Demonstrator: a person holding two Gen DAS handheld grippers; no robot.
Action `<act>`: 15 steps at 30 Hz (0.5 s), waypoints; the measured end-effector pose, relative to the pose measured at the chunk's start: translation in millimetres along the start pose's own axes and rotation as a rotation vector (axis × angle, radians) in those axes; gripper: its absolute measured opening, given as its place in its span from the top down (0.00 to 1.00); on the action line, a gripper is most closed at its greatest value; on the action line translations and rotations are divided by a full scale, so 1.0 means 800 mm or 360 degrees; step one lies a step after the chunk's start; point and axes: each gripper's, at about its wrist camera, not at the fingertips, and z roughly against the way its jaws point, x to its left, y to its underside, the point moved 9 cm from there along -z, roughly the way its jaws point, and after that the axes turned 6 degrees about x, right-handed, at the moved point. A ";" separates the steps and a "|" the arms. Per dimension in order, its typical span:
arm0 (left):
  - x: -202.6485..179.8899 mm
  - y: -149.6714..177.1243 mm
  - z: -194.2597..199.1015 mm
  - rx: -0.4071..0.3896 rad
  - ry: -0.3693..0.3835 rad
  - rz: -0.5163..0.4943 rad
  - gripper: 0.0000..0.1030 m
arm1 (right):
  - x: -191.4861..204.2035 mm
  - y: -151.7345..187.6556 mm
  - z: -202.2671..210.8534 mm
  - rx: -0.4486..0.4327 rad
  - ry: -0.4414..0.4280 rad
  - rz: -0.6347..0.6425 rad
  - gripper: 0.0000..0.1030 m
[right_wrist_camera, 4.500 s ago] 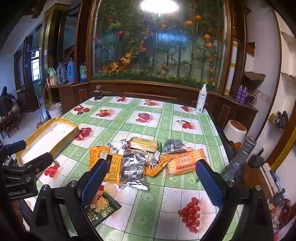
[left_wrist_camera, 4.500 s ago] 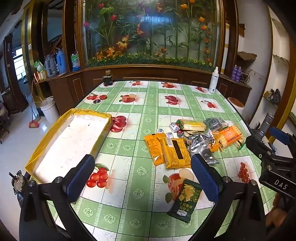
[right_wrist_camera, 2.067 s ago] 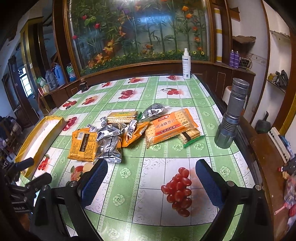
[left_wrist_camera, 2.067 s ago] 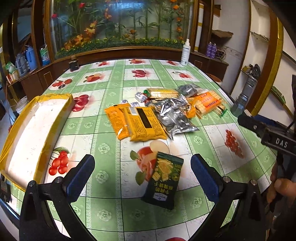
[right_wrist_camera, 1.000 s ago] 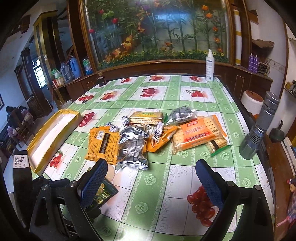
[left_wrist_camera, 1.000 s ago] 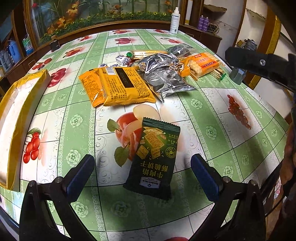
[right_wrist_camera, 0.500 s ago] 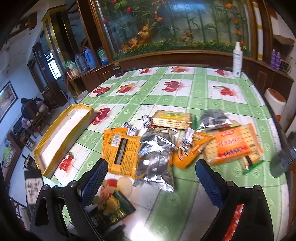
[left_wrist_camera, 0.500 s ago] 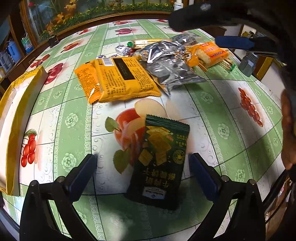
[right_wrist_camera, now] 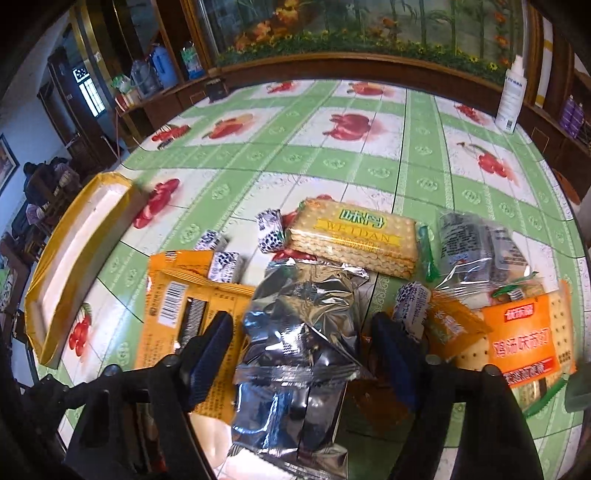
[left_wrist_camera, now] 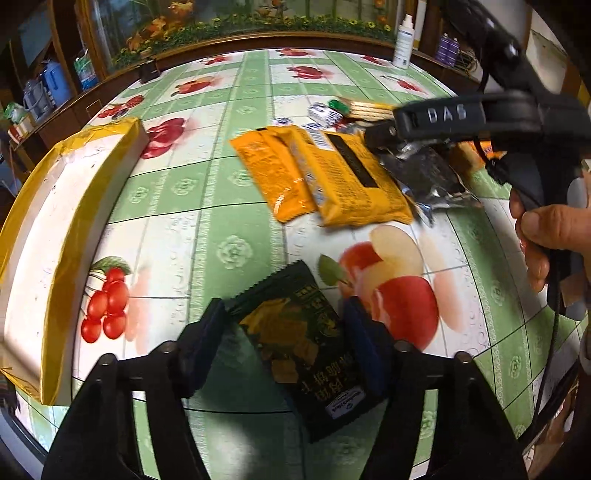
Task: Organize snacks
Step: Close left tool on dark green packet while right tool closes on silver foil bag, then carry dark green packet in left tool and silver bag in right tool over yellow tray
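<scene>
On the bench [left_wrist_camera: 236, 206], the left gripper [left_wrist_camera: 284, 343] straddled the dark green snack pack [left_wrist_camera: 303, 347], pads apparently touching its edges (grip unconfirmed). The right gripper [right_wrist_camera: 303, 354] bracketed the silver foil pack [right_wrist_camera: 299, 332], jaws apart, presumably bound for the yellow tray [left_wrist_camera: 48, 221].

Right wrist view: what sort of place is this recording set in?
Most likely a home dining or living room. A large table under a green fruit-print plastic cloth holds the snacks, dark wooden cabinets back it with an artificial flower-and-bamboo display above, and big blue water jugs stand at the side.
</scene>
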 end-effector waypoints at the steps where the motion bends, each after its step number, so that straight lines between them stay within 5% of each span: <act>1: 0.004 0.000 0.000 -0.0005 -0.0001 0.0006 0.43 | 0.000 0.000 -0.005 0.0012 -0.0003 0.0001 0.32; 12: 0.027 0.003 0.011 -0.0060 0.0122 0.0137 0.57 | 0.002 0.003 0.012 -0.0092 -0.0059 -0.0014 0.40; 13: 0.029 0.003 0.014 -0.0069 0.0132 0.0146 0.61 | 0.004 0.006 0.021 -0.0119 -0.0070 -0.0017 0.40; 15: 0.031 0.002 0.024 -0.0090 0.0142 0.0164 0.86 | 0.008 0.011 0.042 -0.0179 -0.0098 -0.0022 0.40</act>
